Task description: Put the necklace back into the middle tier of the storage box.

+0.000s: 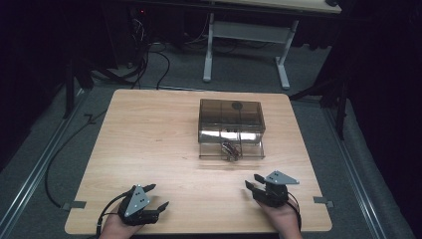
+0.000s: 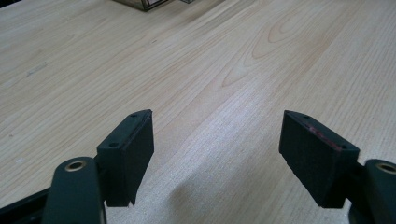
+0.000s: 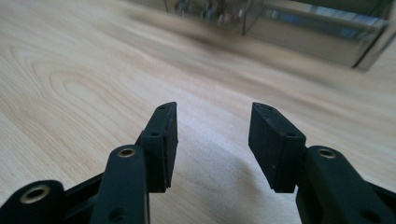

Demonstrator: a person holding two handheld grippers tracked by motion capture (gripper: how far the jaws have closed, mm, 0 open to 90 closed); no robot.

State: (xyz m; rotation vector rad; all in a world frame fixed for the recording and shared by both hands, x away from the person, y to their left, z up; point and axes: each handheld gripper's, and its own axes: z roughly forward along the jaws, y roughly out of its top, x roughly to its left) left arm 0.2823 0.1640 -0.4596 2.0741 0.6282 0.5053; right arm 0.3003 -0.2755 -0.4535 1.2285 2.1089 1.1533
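Resting low over the pale, grained wooden table [image 1: 149, 129], both grippers are seen released, nothing between their matte black jaws: left gripper [image 1: 158, 196], right gripper [image 1: 253, 181]. A smoky, clear plastic box [image 1: 230, 114], rectangular, sits mid-table, well apart.

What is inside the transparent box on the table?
The transparent box has a smoky lid and divided compartments. A small dark, metallic-looking object lies in the front middle compartment. The tinted lid and glare hide whatever the rear compartments hold.
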